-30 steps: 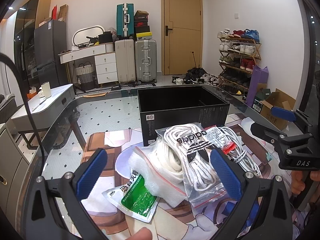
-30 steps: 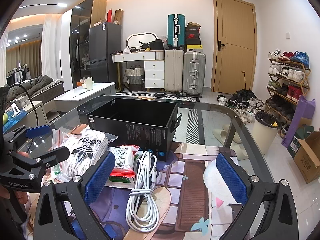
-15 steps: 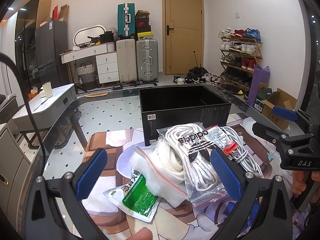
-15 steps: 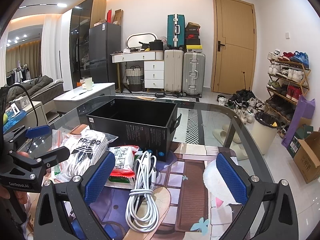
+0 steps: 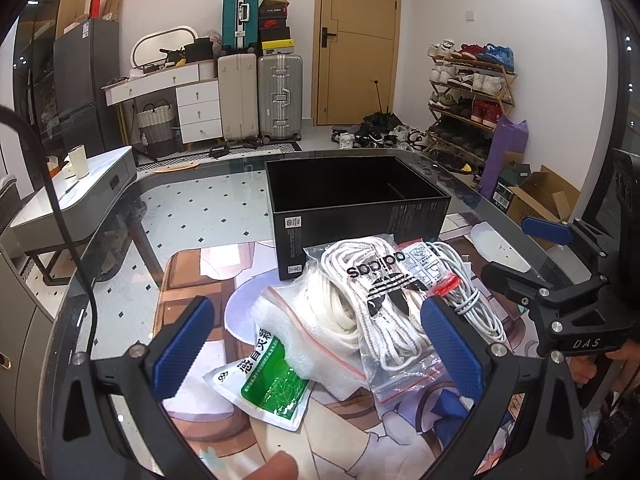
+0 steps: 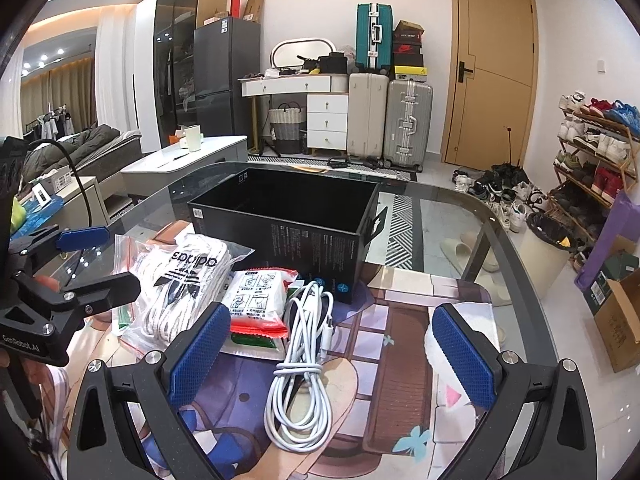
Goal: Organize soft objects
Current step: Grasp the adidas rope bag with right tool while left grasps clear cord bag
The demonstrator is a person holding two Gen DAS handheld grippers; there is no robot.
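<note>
So, biggest stuff first:
Table: glass table (image 6: 452, 208) with a printed cartoon mat (image 6: 384, 384) on the near half; everything sits on that mat.
Box: black box (image 5: 356, 216) standing open-topped at the back of the mat, just behind the pile. Inside looks dark, can't make out anything in it.
Left gripper: left gripper (image 5: 316, 344) has its jaws spread wide and holds nothing. It hangs above the near side of the pile, the bags showing between its blue pads (image 5: 184, 344).
Right gripper: right gripper (image 6: 332, 356) is also spread wide and holding nothing, with the cable lying between its fingers on the mat below.
Adidas bag: clear adidas bag (image 5: 380, 300) of white laces, touching the box front and lying on top of the pile.
Foam bag: zip bag of white foam (image 5: 304, 340), left of the laces and partly under them.
Cable: coiled white cable (image 6: 304, 372), just right of the wipes.
Wipes: wipes pack (image 6: 256, 300) with a red edge, between the adidas bag and the cable.
Green pouch: green pouch (image 5: 272, 388), nearest the left gripper, tucked under the foam bag's edge.
</note>
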